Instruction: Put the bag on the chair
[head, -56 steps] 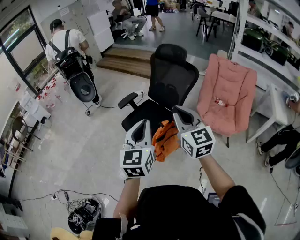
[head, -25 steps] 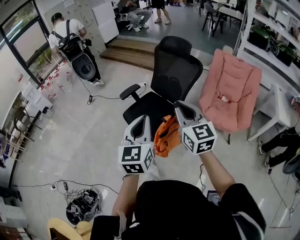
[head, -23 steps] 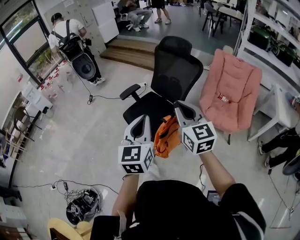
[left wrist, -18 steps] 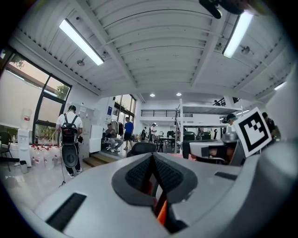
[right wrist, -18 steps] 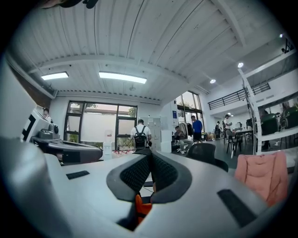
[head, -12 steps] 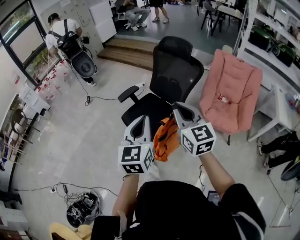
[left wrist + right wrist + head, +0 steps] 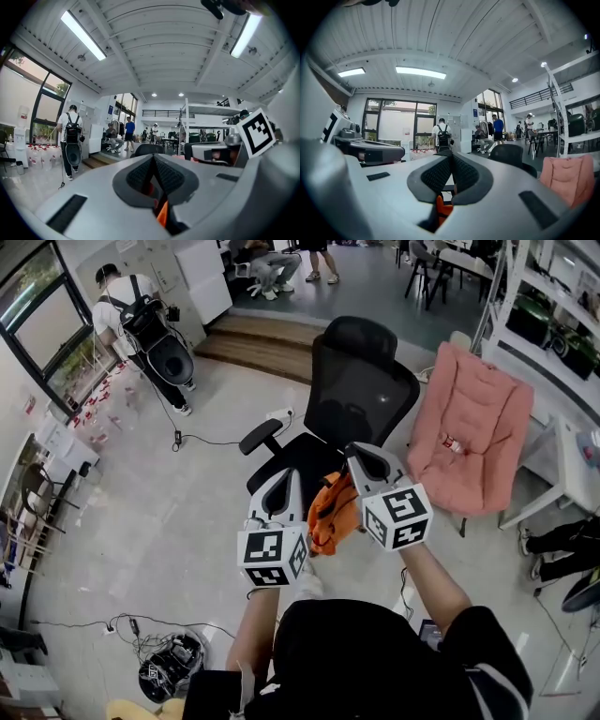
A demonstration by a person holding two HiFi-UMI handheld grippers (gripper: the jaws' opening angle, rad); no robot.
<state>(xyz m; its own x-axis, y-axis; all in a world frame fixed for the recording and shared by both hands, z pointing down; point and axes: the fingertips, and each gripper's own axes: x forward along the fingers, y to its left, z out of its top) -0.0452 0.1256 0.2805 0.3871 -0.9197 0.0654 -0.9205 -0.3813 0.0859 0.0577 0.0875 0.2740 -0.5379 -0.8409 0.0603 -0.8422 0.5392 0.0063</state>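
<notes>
Just short of chair (image 7: 361, 390) seat's front edge: orange bag (image 7: 333, 514) hangs midair. Left gripper (image 7: 284, 498) and right gripper (image 7: 367, 468) both pinch its fabric. Risks: early release drops bag onto floor (image 7: 169, 521); thin pinch may slip.

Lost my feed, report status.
Left gripper, right gripper: both shut on orange fabric bag. Bag held aloft before black mesh office chair. Nothing seen in the way.

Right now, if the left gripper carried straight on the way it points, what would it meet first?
Probably the black office chair: its upper back sits dead ahead of the left gripper, just beyond the shut jaws. Depth is unclear.
</notes>
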